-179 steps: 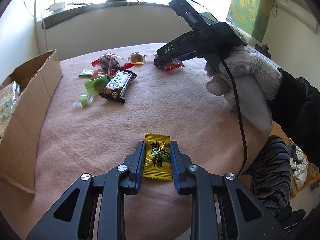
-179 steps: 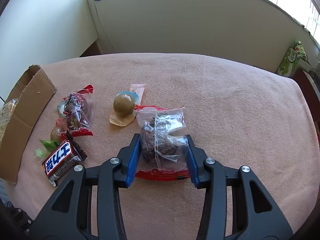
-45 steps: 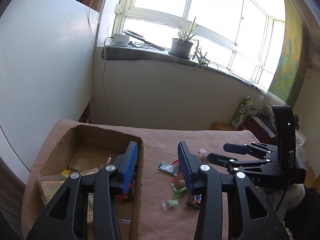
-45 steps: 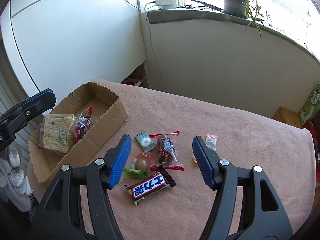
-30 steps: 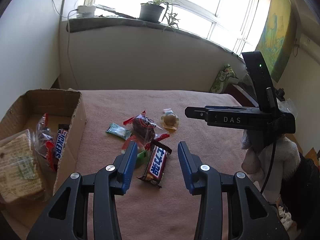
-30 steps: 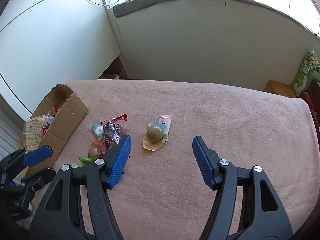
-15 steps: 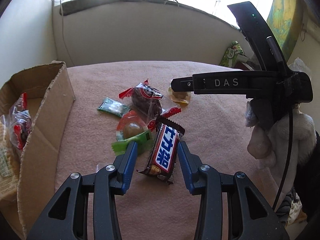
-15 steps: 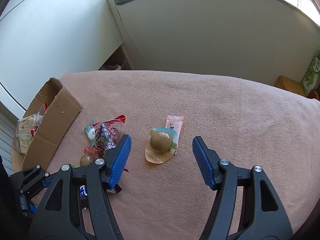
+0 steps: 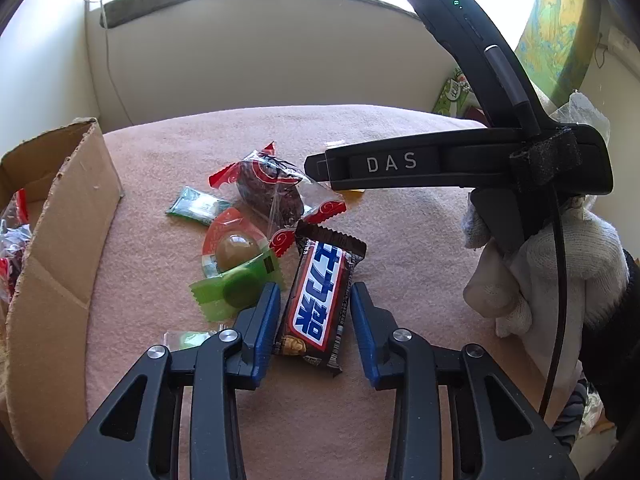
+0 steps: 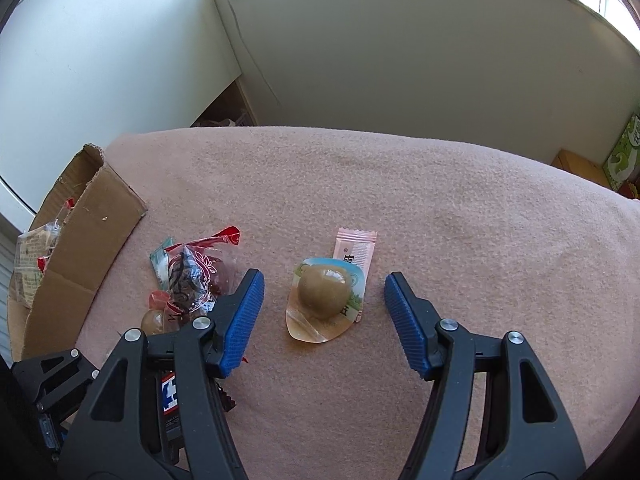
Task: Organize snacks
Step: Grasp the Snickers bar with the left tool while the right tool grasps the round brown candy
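Observation:
A brown chocolate bar (image 9: 320, 300) with a blue-and-white label lies on the pink cloth, between the fingers of my left gripper (image 9: 314, 308). The jaws are closing on it, and the blue pads (image 9: 264, 320) stand close to the wrapper's edges without visibly squeezing it. My right gripper (image 10: 323, 278) is open wide and straddles a clear cup with a brown ball inside (image 10: 326, 300), with a gap on each side. In the left wrist view the right gripper (image 9: 316, 170) reaches in from the right, held by a white-gloved hand (image 9: 560, 272).
A cardboard box (image 9: 68, 216) with packed snacks stands at the left. Loose on the cloth are a dark cake in a clear wrapper (image 9: 268, 192), a green packet (image 9: 196, 206), a red-rimmed cup (image 9: 234, 246), a green candy (image 9: 236, 290) and a pink sachet (image 10: 356, 248).
Both grippers came down toward the table. The left one settled over the chocolate bar and its jaws narrowed around it. The right one came to straddle the brown-ball cup, still wide open.

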A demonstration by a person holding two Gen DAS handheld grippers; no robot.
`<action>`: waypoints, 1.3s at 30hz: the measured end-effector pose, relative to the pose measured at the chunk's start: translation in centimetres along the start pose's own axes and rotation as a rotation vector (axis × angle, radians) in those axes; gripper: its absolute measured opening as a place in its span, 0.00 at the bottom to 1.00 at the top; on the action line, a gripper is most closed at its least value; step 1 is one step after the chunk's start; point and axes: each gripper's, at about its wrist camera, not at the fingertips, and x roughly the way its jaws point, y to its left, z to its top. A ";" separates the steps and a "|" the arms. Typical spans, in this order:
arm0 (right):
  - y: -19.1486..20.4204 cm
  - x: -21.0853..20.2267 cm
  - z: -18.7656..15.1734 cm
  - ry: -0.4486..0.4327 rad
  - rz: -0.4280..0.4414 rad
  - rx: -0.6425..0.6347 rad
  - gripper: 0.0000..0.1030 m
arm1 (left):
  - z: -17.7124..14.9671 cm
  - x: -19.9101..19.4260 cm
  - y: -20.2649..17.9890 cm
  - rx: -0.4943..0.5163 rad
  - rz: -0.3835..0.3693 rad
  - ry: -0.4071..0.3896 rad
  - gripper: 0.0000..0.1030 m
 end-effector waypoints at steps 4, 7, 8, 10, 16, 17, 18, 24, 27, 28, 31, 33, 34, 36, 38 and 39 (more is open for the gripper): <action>0.8 0.0 -0.4 -0.005 -0.030 -0.022 0.54 | 0.4 0.5 0.1 -0.004 -0.005 -0.001 0.28; 1.0 0.0 -0.7 -0.004 -0.052 -0.031 0.40 | 0.6 0.5 0.1 0.003 -0.003 -0.004 0.27; 1.2 0.0 -0.8 -0.004 -0.058 -0.040 0.35 | 0.6 0.4 0.1 0.002 -0.003 -0.005 0.27; 1.5 0.0 -1.0 -0.004 -0.064 -0.053 0.33 | 0.7 0.3 -0.1 -0.001 -0.006 -0.007 0.27; 1.4 -0.7 -1.5 -0.015 -0.049 -0.040 0.31 | 0.2 -1.0 0.9 -0.021 -0.017 -0.033 0.27; 1.4 -0.8 -1.5 -0.017 -0.046 -0.038 0.31 | 0.2 -1.2 1.0 -0.024 -0.020 -0.038 0.27; 1.4 -1.0 -1.6 -0.020 -0.045 -0.038 0.31 | 0.1 -1.5 1.1 -0.025 -0.025 -0.042 0.27; 0.9 -3.0 -2.0 -0.044 -0.035 -0.042 0.31 | 0.0 -4.0 1.9 -0.029 -0.040 -0.072 0.27; 1.0 -4.1 -2.2 -0.063 -0.040 -0.049 0.31 | 0.0 -4.8 2.2 -0.036 -0.041 -0.087 0.27; 0.9 -4.5 -2.3 -0.069 -0.040 -0.050 0.31 | 0.1 -5.2 2.2 -0.037 -0.044 -0.094 0.27; 1.2 -5.8 -2.6 -0.084 -0.032 -0.049 0.31 | 0.0 -5.6 1.8 -0.035 -0.048 -0.122 0.27; 1.5 -6.6 -2.7 -0.095 -0.025 -0.052 0.31 | -0.2 -6.7 1.9 -0.032 -0.051 -0.141 0.27; 1.8 -7.0 -2.8 -0.101 -0.022 -0.054 0.30 | -0.3 -7.1 2.0 -0.033 -0.055 -0.150 0.27; 2.3 -7.9 -3.0 -0.112 -0.013 -0.060 0.31 | -0.6 -8.3 2.3 -0.038 -0.056 -0.169 0.27; 3.0 -8.8 -3.1 -0.124 -0.004 -0.069 0.31 | -0.9 -9.5 2.7 -0.047 -0.060 -0.192 0.27; 3.4 -9.2 -3.1 -0.130 0.002 -0.074 0.31 | -0.7 -10.3 2.6 -0.052 -0.059 -0.204 0.27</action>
